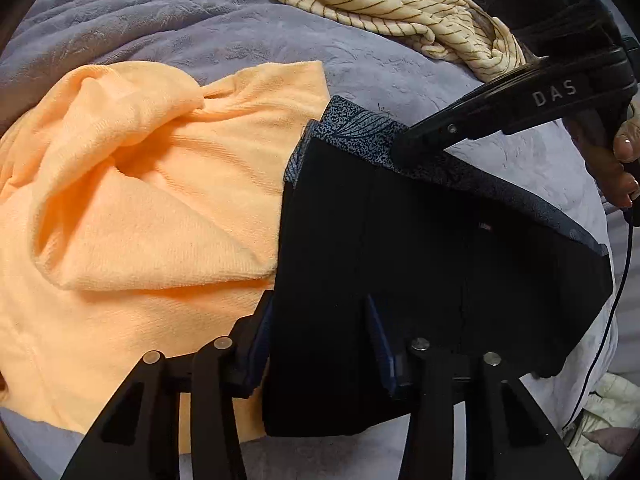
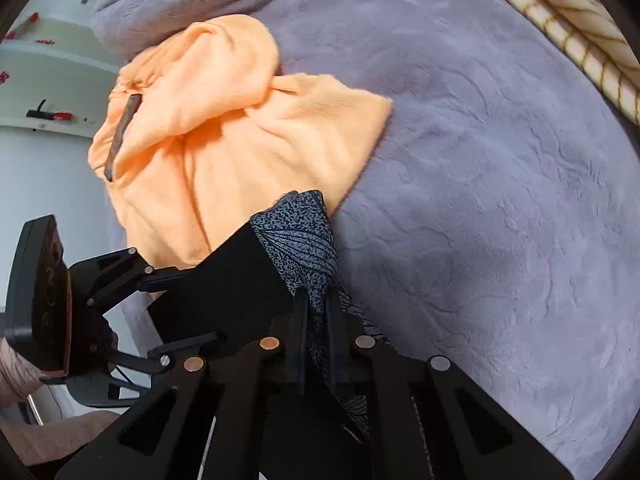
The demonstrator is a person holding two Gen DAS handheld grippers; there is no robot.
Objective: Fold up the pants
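Observation:
The pants [image 1: 420, 248] are black with a speckled blue-grey waistband [image 1: 360, 128] and lie folded on the lilac blanket. My left gripper [image 1: 320, 344] has its fingers spread, with the near edge of the black cloth lying between them. My right gripper [image 2: 316, 320] is shut on the speckled waistband [image 2: 300, 236] and also shows in the left wrist view [image 1: 404, 148], pinching the band at the far edge. The left gripper shows in the right wrist view [image 2: 172, 308] at the black cloth's other side.
A crumpled orange garment [image 1: 132, 184] lies left of the pants, partly under them, and shows in the right wrist view [image 2: 224, 120]. A cream striped garment [image 1: 400, 12] lies at the back. The lilac blanket [image 2: 480, 200] covers the bed. A pale garment [image 1: 608, 412] sits at the right.

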